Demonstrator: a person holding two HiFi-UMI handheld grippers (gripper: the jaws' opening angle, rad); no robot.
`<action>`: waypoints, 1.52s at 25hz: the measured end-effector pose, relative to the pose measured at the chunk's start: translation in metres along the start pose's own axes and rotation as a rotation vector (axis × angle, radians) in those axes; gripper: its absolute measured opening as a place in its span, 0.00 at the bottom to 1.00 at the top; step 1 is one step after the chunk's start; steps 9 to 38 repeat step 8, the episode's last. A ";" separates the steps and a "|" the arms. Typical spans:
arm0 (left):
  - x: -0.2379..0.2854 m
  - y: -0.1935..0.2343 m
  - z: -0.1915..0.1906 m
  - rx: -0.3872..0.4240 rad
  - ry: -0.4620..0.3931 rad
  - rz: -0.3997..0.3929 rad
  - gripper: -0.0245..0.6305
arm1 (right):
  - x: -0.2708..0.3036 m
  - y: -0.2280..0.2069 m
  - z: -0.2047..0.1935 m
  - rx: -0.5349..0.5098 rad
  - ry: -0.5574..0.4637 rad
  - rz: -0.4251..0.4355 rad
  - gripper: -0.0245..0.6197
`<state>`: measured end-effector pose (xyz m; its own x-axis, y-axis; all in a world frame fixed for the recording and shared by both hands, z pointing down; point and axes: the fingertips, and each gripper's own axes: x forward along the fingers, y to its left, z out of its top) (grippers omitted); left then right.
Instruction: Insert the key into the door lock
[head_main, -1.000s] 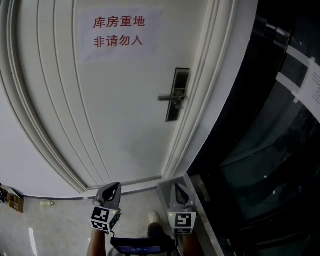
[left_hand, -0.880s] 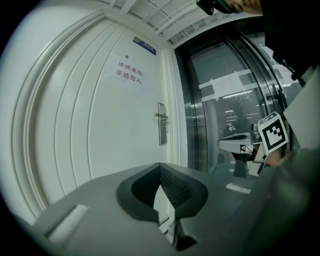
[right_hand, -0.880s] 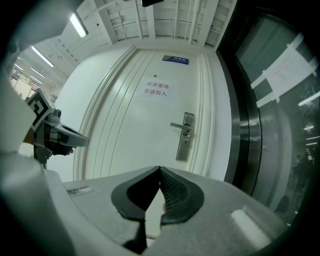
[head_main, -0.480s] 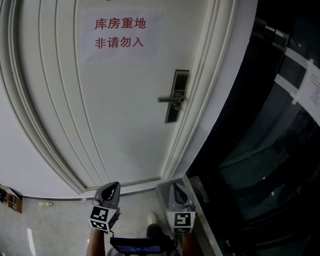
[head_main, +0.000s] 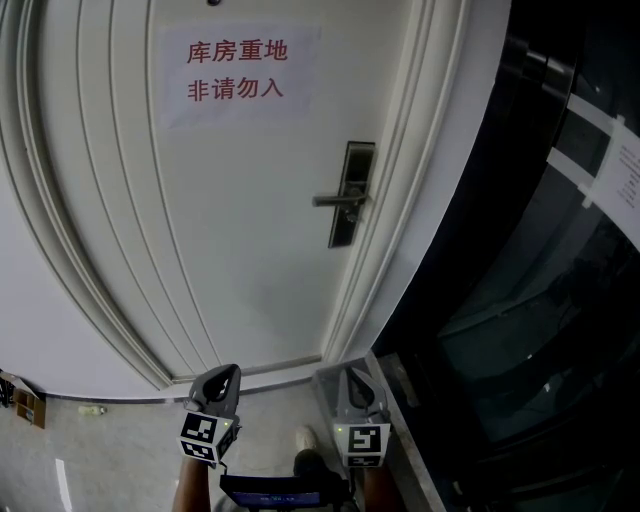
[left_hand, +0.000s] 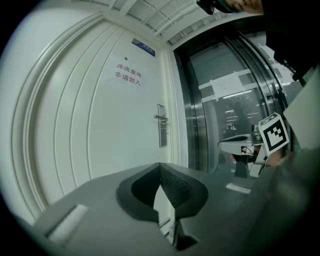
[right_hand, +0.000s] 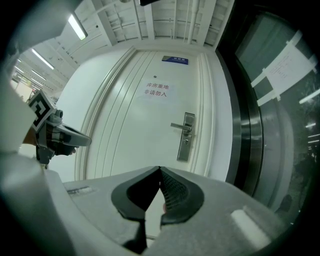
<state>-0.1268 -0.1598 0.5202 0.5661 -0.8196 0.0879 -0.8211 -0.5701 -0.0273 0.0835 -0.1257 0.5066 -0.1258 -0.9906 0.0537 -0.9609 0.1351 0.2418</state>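
- Door lock (head_main: 352, 195): dark upright plate near the right edge of a white panelled door (head_main: 230, 220), which is closed. A metal lever handle (head_main: 333, 200) juts left from the plate's middle.
- Left claw (left_hand: 160, 167): far below the lock and to its left, well apart from it and aimed at the door. The tips are pressed together with nothing between them.
- Right claw (right_hand: 160, 169): far below the lock, just right of the left claw, well apart from the lock and facing it. The tips are closed tight. A small pale sliver (right_hand: 164, 207) shows low in the gap behind them, too small to identify.
- Paper sign (head_main: 238, 70): on the door, above and left of the lock, with two rows of red characters.
- Blue plate (right_hand: 175, 60): over the door frame, high above the lock.
- Dark glass wall (head_main: 540, 260): right of the lock, past the door frame, with pale paper strips stuck on it.
- Tiled floor (head_main: 110, 450): well below the lock.
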 end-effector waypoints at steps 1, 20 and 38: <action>0.000 0.000 0.000 0.001 0.000 0.000 0.04 | 0.000 0.000 0.000 0.001 -0.002 -0.001 0.04; 0.002 -0.005 -0.001 0.000 0.006 -0.001 0.04 | 0.000 -0.005 -0.002 -0.001 -0.001 0.001 0.04; 0.002 -0.005 -0.001 0.000 0.006 -0.001 0.04 | 0.000 -0.005 -0.002 -0.001 -0.001 0.001 0.04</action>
